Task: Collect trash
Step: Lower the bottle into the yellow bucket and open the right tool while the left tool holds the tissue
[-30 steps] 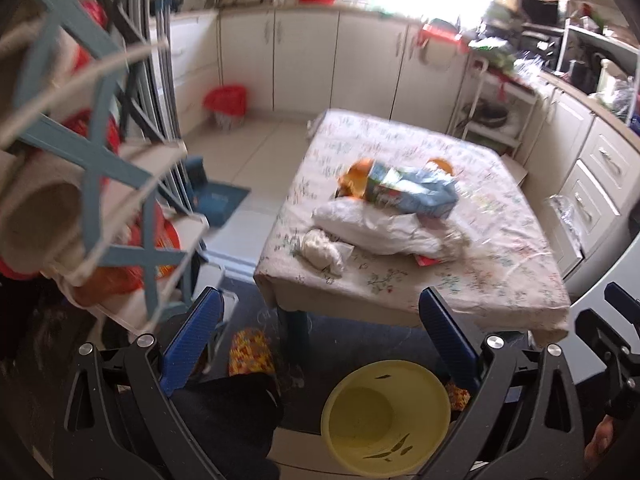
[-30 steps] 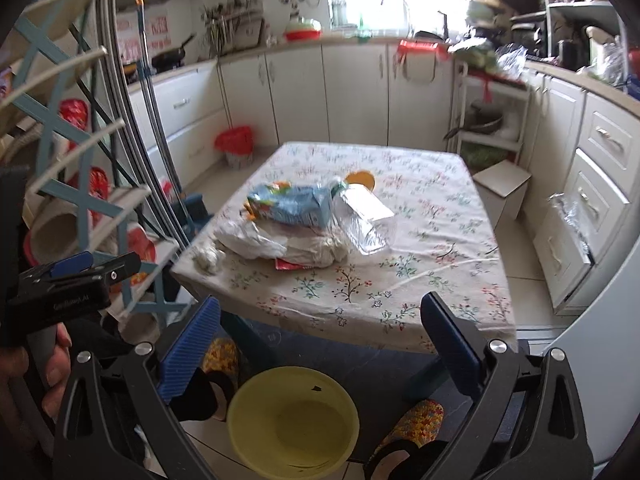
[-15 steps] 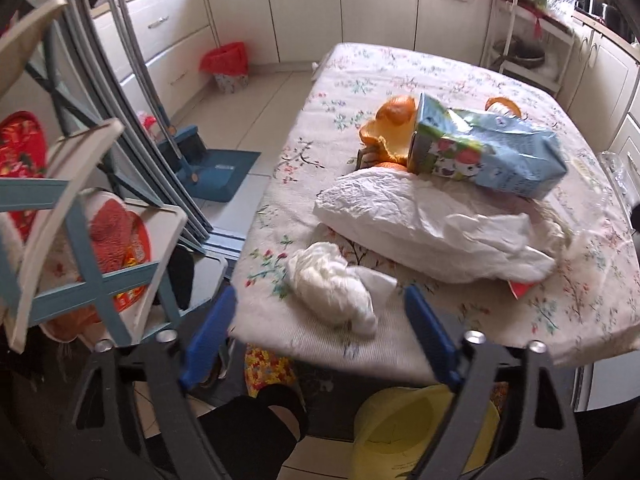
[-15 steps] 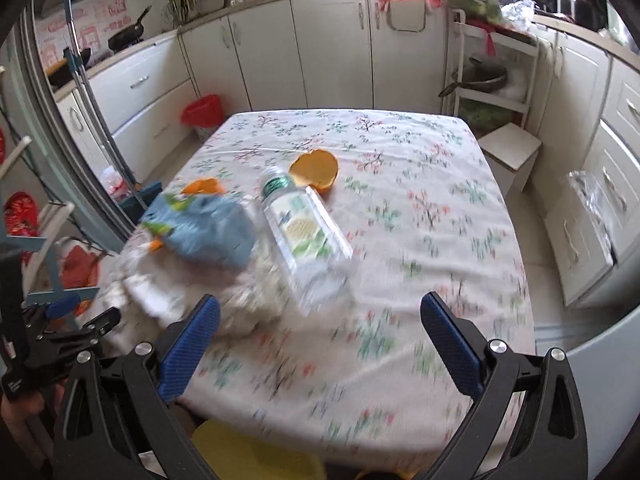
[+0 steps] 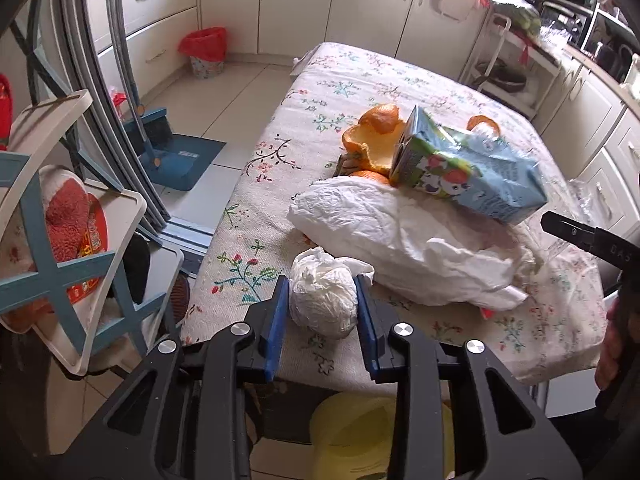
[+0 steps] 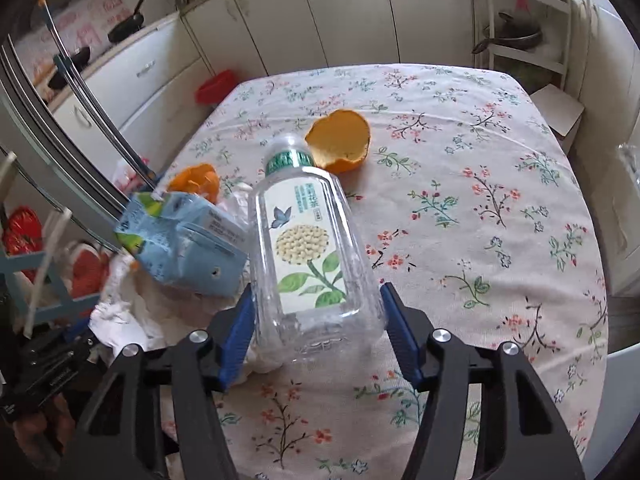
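Trash lies on a table with a floral cloth (image 5: 352, 76). My left gripper (image 5: 323, 300) is shut on a crumpled white paper ball (image 5: 323, 298) near the table's front left edge. Behind it lie a white plastic bag (image 5: 400, 232), a blue drink carton (image 5: 468, 172) and orange peels (image 5: 372, 136). My right gripper (image 6: 316, 312) has its blue pads around the base of a clear plastic bottle (image 6: 308, 240) lying on the cloth; the pads touch its sides. An orange peel cup (image 6: 340, 146) sits behind the bottle's neck. The carton (image 6: 180, 244) lies left of the bottle.
A yellow bin (image 5: 360, 436) stands on the floor below the table's front edge. A white and blue rack (image 5: 60, 264) stands at the left. A red-lined bin (image 5: 204, 52) and a blue dustpan (image 5: 176, 156) are on the floor. Cabinets line the walls.
Both grippers moved forward over the table. The left one closed on the paper ball. The right one narrowed around the bottle's base.
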A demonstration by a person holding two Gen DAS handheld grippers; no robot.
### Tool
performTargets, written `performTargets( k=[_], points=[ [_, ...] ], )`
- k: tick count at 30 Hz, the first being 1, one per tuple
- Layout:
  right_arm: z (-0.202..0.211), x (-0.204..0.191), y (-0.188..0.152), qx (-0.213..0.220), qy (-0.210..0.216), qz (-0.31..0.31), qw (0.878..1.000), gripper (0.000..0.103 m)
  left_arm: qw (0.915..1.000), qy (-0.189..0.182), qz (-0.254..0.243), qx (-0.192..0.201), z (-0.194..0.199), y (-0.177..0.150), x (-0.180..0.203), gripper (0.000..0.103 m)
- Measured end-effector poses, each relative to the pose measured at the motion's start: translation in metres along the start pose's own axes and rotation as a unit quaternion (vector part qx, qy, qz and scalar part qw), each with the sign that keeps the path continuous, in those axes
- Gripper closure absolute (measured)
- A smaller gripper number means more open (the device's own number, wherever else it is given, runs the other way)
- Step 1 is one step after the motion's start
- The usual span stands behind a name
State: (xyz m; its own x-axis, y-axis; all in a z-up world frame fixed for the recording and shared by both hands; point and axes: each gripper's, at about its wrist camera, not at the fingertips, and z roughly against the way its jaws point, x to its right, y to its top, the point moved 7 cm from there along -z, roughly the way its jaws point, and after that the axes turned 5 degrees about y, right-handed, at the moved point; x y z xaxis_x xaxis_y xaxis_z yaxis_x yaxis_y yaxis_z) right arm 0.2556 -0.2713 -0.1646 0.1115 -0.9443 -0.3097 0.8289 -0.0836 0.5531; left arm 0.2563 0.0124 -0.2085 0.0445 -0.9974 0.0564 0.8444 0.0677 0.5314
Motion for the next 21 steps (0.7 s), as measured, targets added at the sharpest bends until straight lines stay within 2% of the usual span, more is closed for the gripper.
performTargets(
  k=[5, 13, 17, 21],
  points=[
    [0.031, -0.001, -0.011, 0.023, 0.041, -0.041, 0.998, 0.046, 0.9997, -0.017, 0.006, 0.014, 0.015, -0.003, -0.004, 0.073],
    [0.084, -0.009, -0.038, 0.050, 0.088, -0.059, 0.993, 0.046, 0.9988, -0.031, -0.003, 0.037, 0.046, -0.015, -0.009, 0.073],
    [0.102, -0.015, -0.060, 0.051, 0.100, -0.059, 0.992, 0.046, 0.9987, -0.033, -0.018, 0.035, 0.055, -0.034, -0.008, 0.073],
    [0.107, -0.013, -0.069, 0.050, 0.099, -0.062, 0.992, 0.046, 0.9989, -0.034, -0.018, 0.029, 0.051, -0.036, -0.008, 0.073]
  ],
)
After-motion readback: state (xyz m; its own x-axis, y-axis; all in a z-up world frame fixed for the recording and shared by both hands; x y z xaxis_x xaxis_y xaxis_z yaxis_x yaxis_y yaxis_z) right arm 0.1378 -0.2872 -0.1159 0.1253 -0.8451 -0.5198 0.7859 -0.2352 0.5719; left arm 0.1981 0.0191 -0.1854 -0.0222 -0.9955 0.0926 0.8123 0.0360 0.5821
